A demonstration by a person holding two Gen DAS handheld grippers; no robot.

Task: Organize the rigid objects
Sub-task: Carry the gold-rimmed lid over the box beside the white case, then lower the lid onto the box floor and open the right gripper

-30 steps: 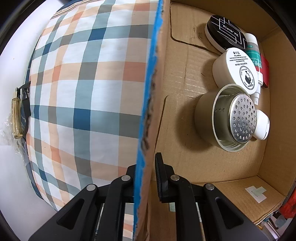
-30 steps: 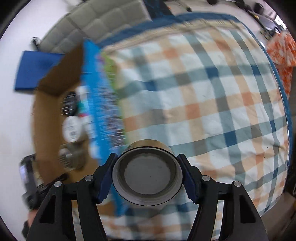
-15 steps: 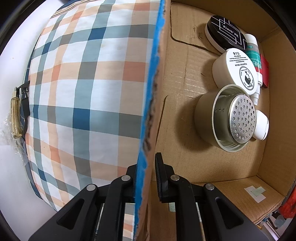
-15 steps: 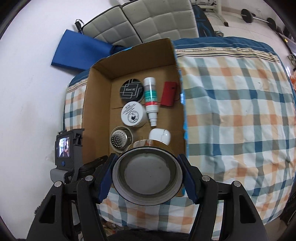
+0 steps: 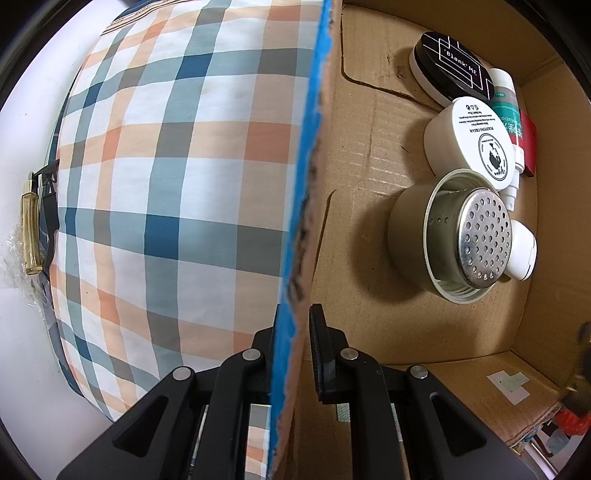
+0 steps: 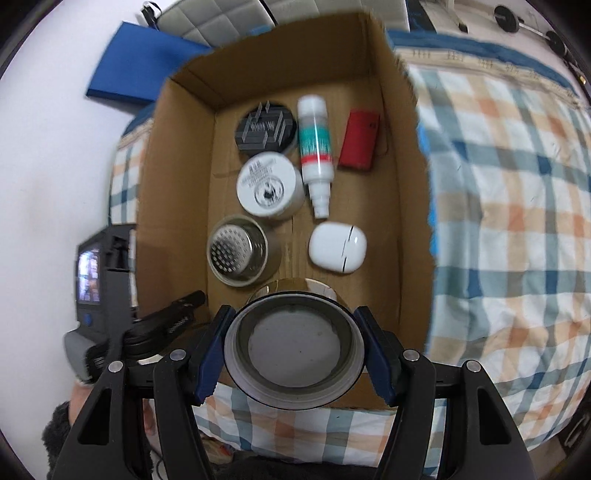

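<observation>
My right gripper (image 6: 295, 354) is shut on a round gold-sided cup (image 6: 294, 353) and holds it over the near end of an open cardboard box (image 6: 177, 166). In the box lie a black round tin (image 6: 266, 127), a white cream jar (image 6: 267, 184), a metal strainer cup (image 6: 236, 253), a white-and-teal bottle (image 6: 314, 147), a red case (image 6: 360, 140) and a white earbud case (image 6: 338, 247). My left gripper (image 5: 293, 354) is shut on the box's blue-edged side wall (image 5: 306, 184); it also shows in the right wrist view (image 6: 166, 321). The strainer cup (image 5: 465, 236) and jar (image 5: 469, 140) show inside.
The box rests on a plaid-covered bed (image 6: 509, 192). A blue mat (image 6: 136, 70) and a grey quilted headboard (image 6: 221, 18) lie behind the box. A white wall is on the left. A gold-handled object (image 5: 31, 229) lies at the bed's edge.
My right gripper has swung from the bedspread over to the box and come closer above it, still holding the cup. My left gripper has kept its hold on the wall.
</observation>
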